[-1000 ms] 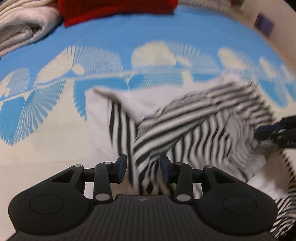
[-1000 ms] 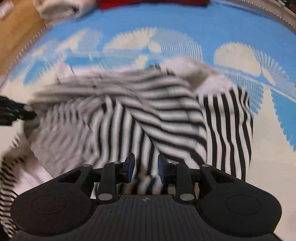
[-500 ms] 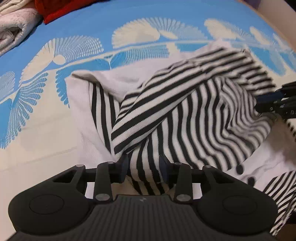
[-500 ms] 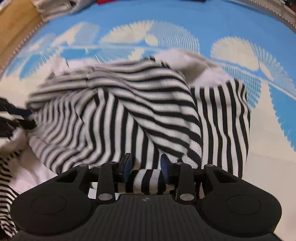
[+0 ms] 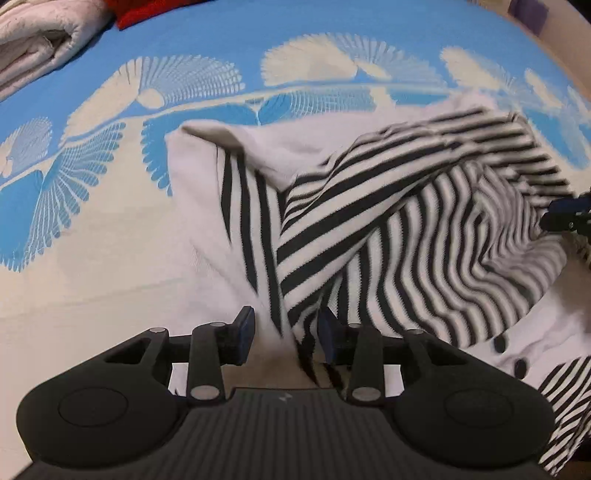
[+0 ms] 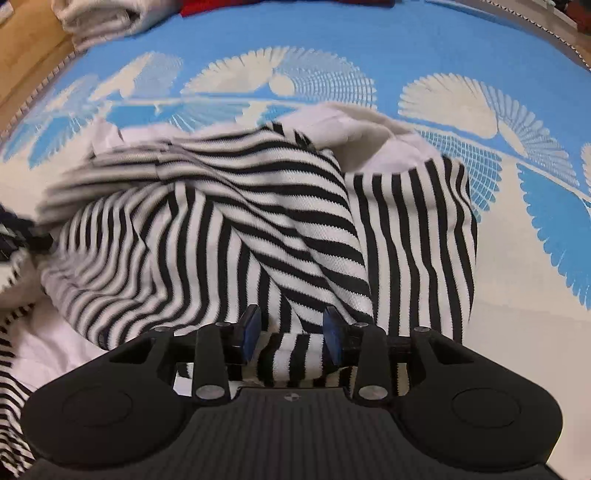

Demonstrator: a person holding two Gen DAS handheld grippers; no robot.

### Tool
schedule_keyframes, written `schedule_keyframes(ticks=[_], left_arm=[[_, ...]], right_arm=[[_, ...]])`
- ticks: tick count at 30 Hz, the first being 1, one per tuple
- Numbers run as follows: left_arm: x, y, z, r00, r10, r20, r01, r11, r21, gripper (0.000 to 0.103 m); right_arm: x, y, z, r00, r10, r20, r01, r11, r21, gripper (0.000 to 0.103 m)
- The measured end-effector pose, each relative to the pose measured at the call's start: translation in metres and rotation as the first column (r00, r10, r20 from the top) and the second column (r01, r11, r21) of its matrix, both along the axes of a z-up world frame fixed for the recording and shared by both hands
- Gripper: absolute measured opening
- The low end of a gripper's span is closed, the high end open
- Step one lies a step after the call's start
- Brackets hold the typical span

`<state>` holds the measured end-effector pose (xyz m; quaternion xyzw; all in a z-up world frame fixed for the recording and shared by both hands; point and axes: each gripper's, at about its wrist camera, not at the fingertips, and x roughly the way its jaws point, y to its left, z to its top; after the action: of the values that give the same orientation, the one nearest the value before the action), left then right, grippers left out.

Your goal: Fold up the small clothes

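Right wrist: one striped garment, two folded blankets.

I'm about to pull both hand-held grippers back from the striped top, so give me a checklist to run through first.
1. Right hand-held gripper free of cloth: not ok; jaws opening, striped cuff between them.
2. Left hand-held gripper free of cloth: not ok; a fold of the striped top hangs between its jaws.
3. Left grip released: cannot tell.
4. Sleeve folded across the body: ok.
5. Top lying flat: not ok, rumpled.
6. Bedspread smooth around it: ok.
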<state>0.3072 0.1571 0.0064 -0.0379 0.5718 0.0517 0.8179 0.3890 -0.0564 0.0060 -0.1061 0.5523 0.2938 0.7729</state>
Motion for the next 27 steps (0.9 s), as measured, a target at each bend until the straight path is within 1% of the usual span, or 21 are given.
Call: schedule_keyframes(ticks=[2,4,7,9,13,15,16,19,21,23,25,27], left_arm=[[-0.005,0.001,0.017,0.997,0.010,0.073,-0.008,0.999,-0.034,0.042],[-0.012,0.003,0.031,0.992,0.031,0.126,-0.024,0.998,-0.057,0.042],[-0.026,0.001,0.047,0.982,0.055,0.179,-0.043,0.997,-0.070,0.042],[-0.036,-0.001,0.057,0.975,0.064,0.211,-0.049,0.996,-0.076,0.042],[-0.064,-0.002,0.076,0.964,0.069,0.257,-0.049,0.995,-0.084,0.042],[-0.082,-0.002,0.083,0.960,0.064,0.273,-0.045,0.996,-0.076,0.042],[-0.091,-0.002,0.085,0.958,0.069,0.279,-0.049,0.996,-0.079,0.042],[-0.119,-0.001,0.092,0.955,0.096,0.282,-0.063,0.990,-0.123,0.042],[-0.140,-0.003,0.093,0.952,0.101,0.290,-0.063,0.988,-0.137,0.042],[-0.165,-0.004,0.087,0.948,0.119,0.294,-0.072,0.984,-0.165,0.042],[-0.188,-0.002,0.069,0.953,0.159,0.257,-0.102,0.970,-0.222,0.041],[-0.205,0.005,0.049,0.959,0.223,0.175,-0.162,0.938,-0.308,0.041]], right_arm=[[-0.002,-0.005,0.013,1.000,-0.012,0.026,0.011,0.999,0.041,0.039],[-0.004,-0.011,0.030,0.997,-0.030,0.068,0.025,0.997,0.078,0.039],[-0.011,-0.022,0.051,0.990,-0.081,0.117,0.065,0.989,0.135,0.039],[-0.018,-0.029,0.065,0.984,-0.097,0.153,0.072,0.984,0.160,0.039],[-0.040,-0.047,0.095,0.963,-0.131,0.234,0.087,0.978,0.188,0.039],[-0.056,-0.062,0.112,0.952,-0.160,0.260,0.102,0.970,0.223,0.039],[-0.065,-0.070,0.120,0.948,-0.174,0.266,0.109,0.964,0.243,0.039],[-0.092,-0.095,0.134,0.937,-0.213,0.279,0.129,0.948,0.290,0.039],[-0.114,-0.113,0.136,0.929,-0.240,0.281,0.148,0.939,0.311,0.039],[-0.133,-0.130,0.130,0.926,-0.271,0.264,0.181,0.930,0.320,0.039],[-0.148,-0.148,0.118,0.921,-0.313,0.232,0.228,0.915,0.332,0.039],[-0.159,-0.163,0.098,0.917,-0.363,0.169,0.295,0.898,0.328,0.039]])
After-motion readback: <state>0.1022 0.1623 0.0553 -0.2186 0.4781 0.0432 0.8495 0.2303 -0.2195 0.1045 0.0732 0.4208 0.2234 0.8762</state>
